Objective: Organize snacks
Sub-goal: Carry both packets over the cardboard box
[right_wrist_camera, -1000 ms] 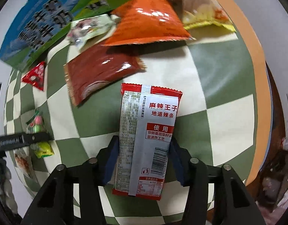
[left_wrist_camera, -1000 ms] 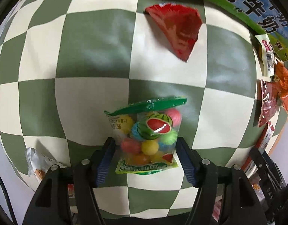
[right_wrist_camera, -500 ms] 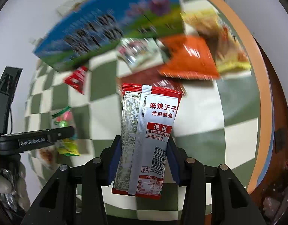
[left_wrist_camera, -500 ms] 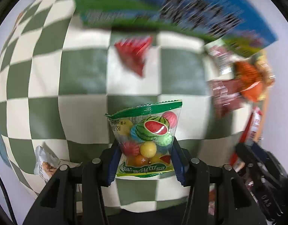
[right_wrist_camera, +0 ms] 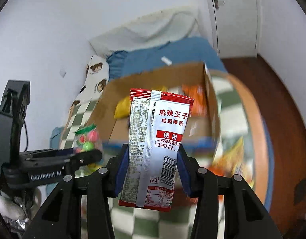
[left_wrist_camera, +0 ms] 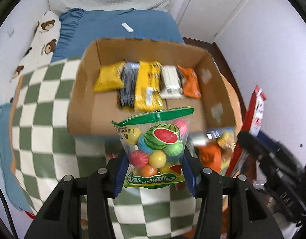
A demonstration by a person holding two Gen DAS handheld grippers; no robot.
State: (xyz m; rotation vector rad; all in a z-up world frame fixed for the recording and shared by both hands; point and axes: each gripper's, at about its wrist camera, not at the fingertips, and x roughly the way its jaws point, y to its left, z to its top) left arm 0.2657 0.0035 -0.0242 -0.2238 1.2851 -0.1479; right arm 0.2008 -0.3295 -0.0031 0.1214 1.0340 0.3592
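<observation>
My left gripper (left_wrist_camera: 154, 171) is shut on a clear candy bag (left_wrist_camera: 155, 147) with a green top and coloured gumballs, held in the air in front of an open cardboard box (left_wrist_camera: 83, 91). My right gripper (right_wrist_camera: 151, 169) is shut on a red and white spicy-strip packet (right_wrist_camera: 155, 139), also lifted and facing the cardboard box (right_wrist_camera: 107, 103). Several snack packs (left_wrist_camera: 145, 83), yellow, grey, white and orange, lie along the box's far side. In the right wrist view the left gripper (right_wrist_camera: 87, 155) with the candy bag (right_wrist_camera: 87, 137) is at the left.
The box stands on a green and white checked cloth (left_wrist_camera: 39, 131). Loose orange and yellow snack packs (left_wrist_camera: 210, 155) lie on the table to the right of the box. A bed with a blue cover (left_wrist_camera: 121, 27) is behind. The right gripper's packet (left_wrist_camera: 256, 109) shows at the right.
Both grippers have closed on their packets, lifted them off the cloth and tilted up, so the box and bed have come into view.
</observation>
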